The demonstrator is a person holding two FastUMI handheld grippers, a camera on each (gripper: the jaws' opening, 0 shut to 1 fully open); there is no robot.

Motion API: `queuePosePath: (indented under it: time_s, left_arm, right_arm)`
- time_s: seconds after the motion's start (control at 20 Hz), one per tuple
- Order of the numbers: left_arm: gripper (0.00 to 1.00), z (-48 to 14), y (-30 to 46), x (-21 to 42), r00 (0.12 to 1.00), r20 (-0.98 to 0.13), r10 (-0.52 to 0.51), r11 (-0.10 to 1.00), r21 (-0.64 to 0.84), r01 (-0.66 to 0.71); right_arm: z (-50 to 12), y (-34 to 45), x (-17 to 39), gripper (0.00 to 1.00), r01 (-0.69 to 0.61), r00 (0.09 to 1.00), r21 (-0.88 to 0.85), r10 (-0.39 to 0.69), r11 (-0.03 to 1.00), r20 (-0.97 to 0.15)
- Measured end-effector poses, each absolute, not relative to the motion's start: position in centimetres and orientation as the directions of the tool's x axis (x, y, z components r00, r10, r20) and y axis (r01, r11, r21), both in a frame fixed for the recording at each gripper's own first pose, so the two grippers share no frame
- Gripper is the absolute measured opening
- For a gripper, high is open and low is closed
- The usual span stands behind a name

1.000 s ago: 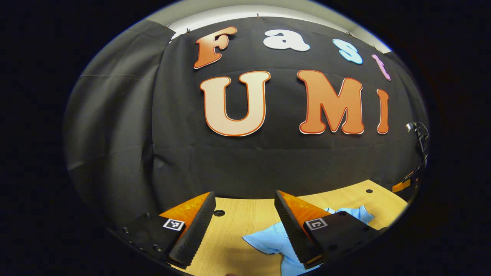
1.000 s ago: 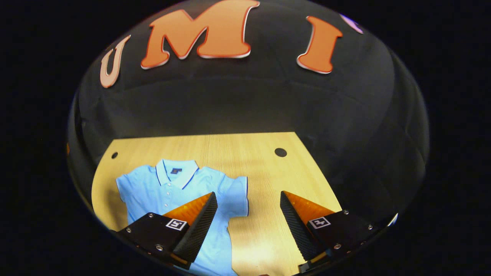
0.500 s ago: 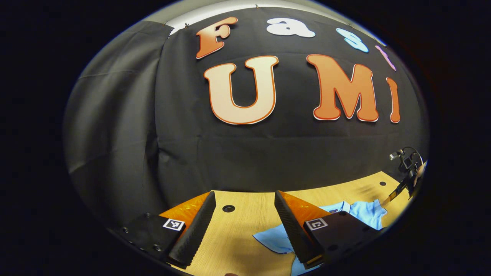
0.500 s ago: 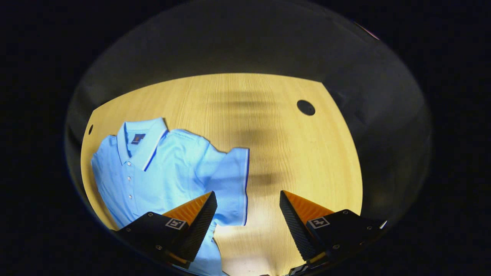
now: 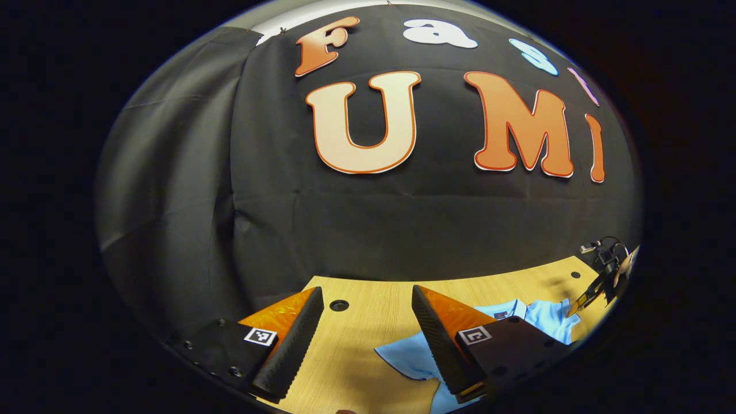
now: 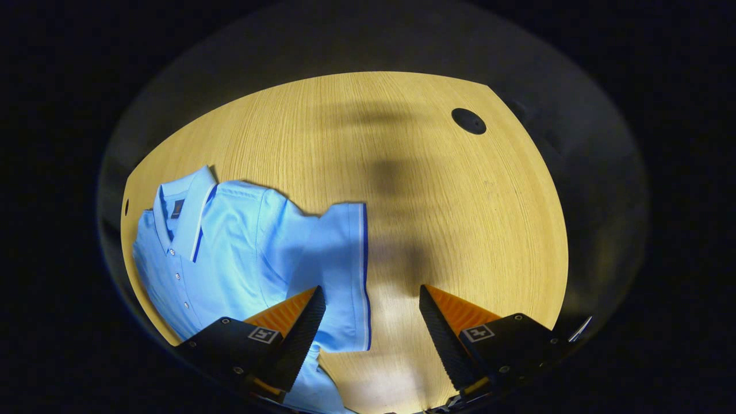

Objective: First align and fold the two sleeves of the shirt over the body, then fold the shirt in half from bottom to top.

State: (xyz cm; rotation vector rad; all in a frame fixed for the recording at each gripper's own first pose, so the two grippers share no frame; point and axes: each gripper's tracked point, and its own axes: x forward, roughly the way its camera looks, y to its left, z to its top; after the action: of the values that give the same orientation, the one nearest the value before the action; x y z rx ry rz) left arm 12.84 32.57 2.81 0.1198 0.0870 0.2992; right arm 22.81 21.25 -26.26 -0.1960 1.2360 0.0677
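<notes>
A light blue polo shirt (image 6: 241, 253) lies face up on the wooden table (image 6: 437, 195), collar toward the far left, one short sleeve (image 6: 342, 270) spread to the right. My right gripper (image 6: 371, 328) hovers open above that sleeve's cuff edge, nothing between its fingers. In the left gripper view the left gripper (image 5: 362, 333) stands open over the table (image 5: 368, 310) near its far edge, with the shirt's other sleeve (image 5: 411, 356) beside and behind its right finger. The right gripper (image 5: 598, 282) and the hand holding it show at the far right, over the shirt (image 5: 543, 316).
Round dark holes sit in the tabletop (image 6: 468, 121) (image 5: 339, 305). The booth's black cloth wall (image 5: 402, 230) rises right behind the table's far edge. Bare wood lies to the right of the shirt.
The right gripper has tipped downward and closed in on the shirt's right sleeve, so the table now takes up its view. The left gripper shifted slightly; both stayed open.
</notes>
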Motion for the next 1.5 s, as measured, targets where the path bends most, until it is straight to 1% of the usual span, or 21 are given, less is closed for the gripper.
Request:
queuePosePath:
  time_s: [0.1,0.2,0.3,0.35,0.45,0.5,0.6,0.65,0.75,0.9,1.1,1.2,1.3,1.5]
  left_arm:
    - [0.99,2.4,32.8,12.8,0.949,-0.077,0.307,0.947,0.124,-0.297]
    - [0.99,2.6,32.9,12.5,0.947,-0.076,0.311,0.946,0.122,-0.301]
    - [0.99,2.5,33.0,12.5,0.945,-0.071,0.318,0.943,0.124,-0.308]
    - [0.99,2.5,32.9,12.4,0.945,-0.073,0.319,0.943,0.123,-0.309]
    - [0.99,2.5,32.7,12.3,0.946,-0.075,0.316,0.945,0.112,-0.307]
    - [0.99,2.4,32.7,12.2,0.946,-0.077,0.316,0.946,0.106,-0.307]
    - [0.99,2.3,32.8,12.0,0.944,-0.083,0.319,0.945,0.099,-0.310]
    - [0.98,2.2,32.9,11.8,0.943,-0.087,0.322,0.944,0.097,-0.314]
    - [0.99,2.2,33.2,11.2,0.940,-0.088,0.331,0.942,0.098,-0.322]
    - [0.99,2.9,33.8,10.2,0.937,-0.075,0.341,0.937,0.109,-0.332]
    - [0.98,3.0,34.4,8.9,0.936,-0.070,0.344,0.937,0.089,-0.338]
    - [1.00,2.9,34.7,8.1,0.936,-0.071,0.345,0.937,0.083,-0.339]
    - [0.98,3.2,35.3,7.1,0.935,-0.062,0.349,0.935,0.084,-0.343]
    - [0.99,4.2,37.0,4.8,0.929,-0.035,0.369,0.926,0.104,-0.364]
  right_arm:
    - [-26.7,21.4,22.4,0.99,-0.166,0.307,-0.109,-0.054,0.980,-0.950]
    - [-26.7,21.8,22.5,0.99,-0.157,0.307,-0.101,-0.049,0.982,-0.951]
    - [-26.9,22.3,22.4,0.97,-0.151,0.291,-0.074,-0.028,0.986,-0.956]
    - [-26.9,22.5,22.3,0.90,-0.144,0.275,-0.063,-0.021,0.988,-0.961]
    - [-26.9,22.6,22.3,0.80,-0.143,0.280,-0.061,-0.019,0.988,-0.960]
    - [-27.0,22.7,22.3,0.63,-0.152,0.285,-0.061,-0.016,0.987,-0.958]
    - [-26.8,22.7,22.5,0.44,-0.159,0.295,-0.058,-0.008,0.986,-0.955]
    - [-26.8,22.9,22.6,0.24,-0.161,0.297,-0.053,-0.003,0.986,-0.955]
    - [-26.8,23.2,22.4,0.05,-0.166,0.300,-0.054,-0.001,0.985,-0.954]
    - [-25.3,24.2,22.4,0.02,-0.195,0.344,-0.052,0.019,0.979,-0.939]
    - [-22.0,26.8,21.2,0.01,-0.204,0.373,0.016,0.093,0.979,-0.923]
    - [-20.6,28.2,20.5,0.01,-0.236,0.392,0.027,0.120,0.971,-0.912]
    - [-19.1,29.8,19.6,0.01,-0.268,0.400,0.037,0.147,0.963,-0.905]
    - [-17.2,34.7,17.2,0.01,-0.346,0.401,0.067,0.212,0.936,-0.891]
